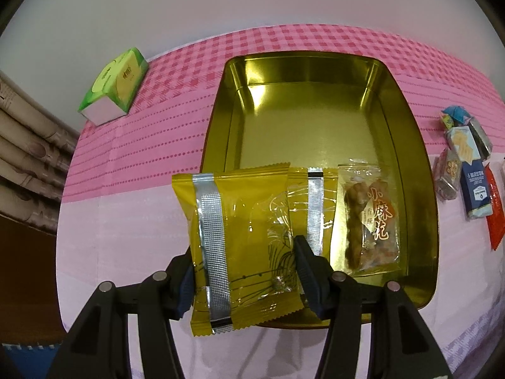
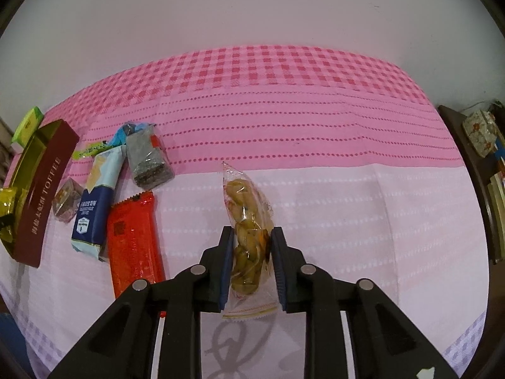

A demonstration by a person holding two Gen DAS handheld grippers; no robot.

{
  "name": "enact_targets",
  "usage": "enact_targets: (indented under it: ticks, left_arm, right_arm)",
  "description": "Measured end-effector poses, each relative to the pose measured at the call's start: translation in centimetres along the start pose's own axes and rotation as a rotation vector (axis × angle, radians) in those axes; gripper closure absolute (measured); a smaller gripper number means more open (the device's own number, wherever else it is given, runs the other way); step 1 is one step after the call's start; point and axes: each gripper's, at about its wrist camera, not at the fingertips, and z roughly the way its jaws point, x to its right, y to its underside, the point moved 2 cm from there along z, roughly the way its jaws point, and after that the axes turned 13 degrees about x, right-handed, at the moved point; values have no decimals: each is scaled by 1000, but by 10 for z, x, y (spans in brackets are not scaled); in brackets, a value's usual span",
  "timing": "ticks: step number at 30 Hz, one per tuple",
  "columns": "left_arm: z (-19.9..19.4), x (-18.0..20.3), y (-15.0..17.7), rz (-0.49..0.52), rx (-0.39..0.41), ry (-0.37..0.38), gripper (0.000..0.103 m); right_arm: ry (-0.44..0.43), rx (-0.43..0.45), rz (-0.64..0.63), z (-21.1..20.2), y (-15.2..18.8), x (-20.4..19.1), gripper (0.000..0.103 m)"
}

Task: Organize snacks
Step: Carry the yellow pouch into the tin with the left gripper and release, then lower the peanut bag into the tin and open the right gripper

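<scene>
My left gripper [image 1: 244,265] is shut on a yellow snack packet [image 1: 240,246] with silver seal strips, held above the near left edge of a gold tin tray [image 1: 315,120]. In the tray lie another yellow packet [image 1: 311,202] and a clear packet of fried twists [image 1: 369,218]. My right gripper [image 2: 252,262] is shut on a clear bag of yellowish snacks [image 2: 249,218], held above the pale cloth. Loose snacks lie to its left: a red packet [image 2: 134,240], a blue-and-white bar [image 2: 94,208], a dark grey packet [image 2: 146,161] and a small clear cube [image 2: 65,203].
A green tissue box [image 1: 115,87] stands at the table's far left. The tin's maroon side [image 2: 41,202] reads TOFFEE in the right wrist view. A pink checked cloth [image 2: 284,94] covers the far table. Shelves with books [image 2: 492,189] stand at the right.
</scene>
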Motion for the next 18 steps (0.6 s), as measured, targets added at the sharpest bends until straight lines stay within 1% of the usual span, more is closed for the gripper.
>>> enact_targets:
  ticks: [4,9,12,15,18]
  left_arm:
    - [-2,-1,0,-3,13,17,45]
    - [-10,-2,1,-14,47,25,42]
    - [-16,-6,2,-35,72,28,41]
    - [-22,-13,5,-79,93,38,41]
    - [-26,-21,7,-111,111,37,41]
  right_arm:
    - [14,-19,-19,5,-1,-3,77]
    - [33,-25,-38,7,-3,-7,77]
    - [51,-26,-56,8,-4,-9,79]
    - [73,-13,-83,5,-5,-13,84]
    - [77,-10,-70,2,-6,-15,84]
